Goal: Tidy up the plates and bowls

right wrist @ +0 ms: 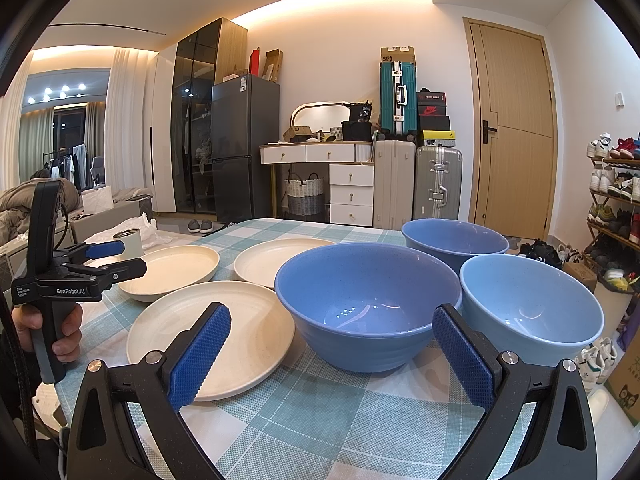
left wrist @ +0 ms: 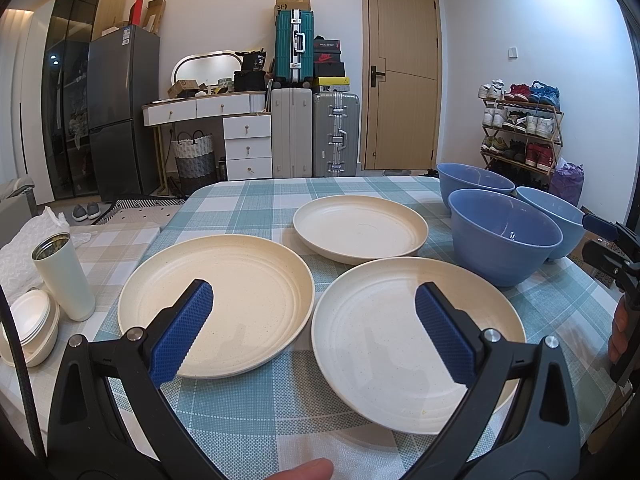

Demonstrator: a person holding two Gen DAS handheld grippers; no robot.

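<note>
Three cream plates lie apart on the checked tablecloth: a left plate (left wrist: 216, 304), a near right plate (left wrist: 400, 340) and a far plate (left wrist: 360, 228). To their right stand three blue bowls: a near one (right wrist: 368, 300), a far one (right wrist: 454, 240) and a paler one (right wrist: 532, 304). My left gripper (left wrist: 314, 300) hangs open and holds nothing, over the gap between the two near plates. My right gripper (right wrist: 332, 316) is open and holds nothing, just in front of the near bowl. In the right wrist view the left gripper (right wrist: 128, 258) shows at the left, held by a hand.
A cream tumbler (left wrist: 64, 276) and a stack of small white dishes (left wrist: 28, 324) sit left of the plates, with crumpled white wrapping (left wrist: 24, 240) behind them. The table edge (left wrist: 592, 280) runs close past the bowls, with a shoe rack (left wrist: 520, 132) beyond.
</note>
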